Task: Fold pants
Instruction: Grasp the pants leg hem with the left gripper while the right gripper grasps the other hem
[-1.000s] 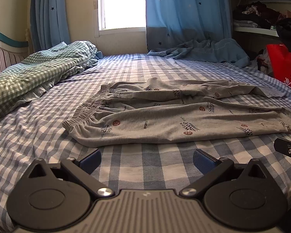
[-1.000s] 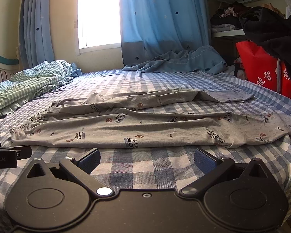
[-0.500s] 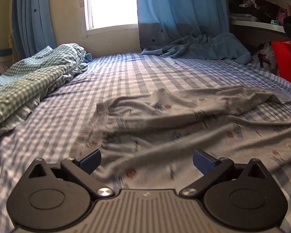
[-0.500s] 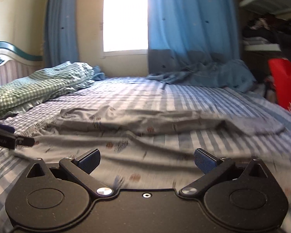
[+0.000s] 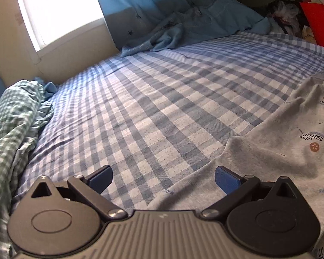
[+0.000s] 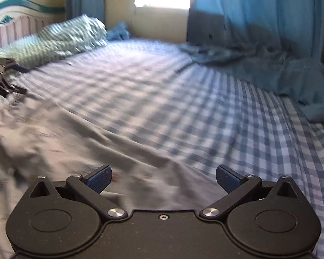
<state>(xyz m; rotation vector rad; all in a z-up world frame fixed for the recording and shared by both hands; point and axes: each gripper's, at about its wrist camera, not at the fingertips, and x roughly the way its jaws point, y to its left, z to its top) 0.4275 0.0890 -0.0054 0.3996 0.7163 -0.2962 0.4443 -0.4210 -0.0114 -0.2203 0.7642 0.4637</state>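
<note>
Grey printed pants [image 5: 287, 151] lie flat on the blue checked bed sheet [image 5: 162, 99]. In the left wrist view they fill the lower right. My left gripper [image 5: 163, 178] is open and empty, low over the pants' far edge, its right finger above the cloth. In the right wrist view the pants [image 6: 60, 142] spread blurred across the lower left. My right gripper [image 6: 163, 178] is open and empty, just above the pants' far edge. The left gripper [image 6: 9, 78] shows at the left edge of that view.
A green checked quilt [image 5: 8, 129] is bunched along the left side of the bed. A blue garment [image 5: 205, 23] lies at the far end under the blue curtain [image 6: 259, 13]. A red bag [image 5: 319, 21] and cluttered shelves stand to the right. A headboard [image 6: 17, 19] is at the left.
Both grippers have moved forward from the near edge of the bed, across the pants to their far edge, and lower. Both stay open. The pants have not moved.
</note>
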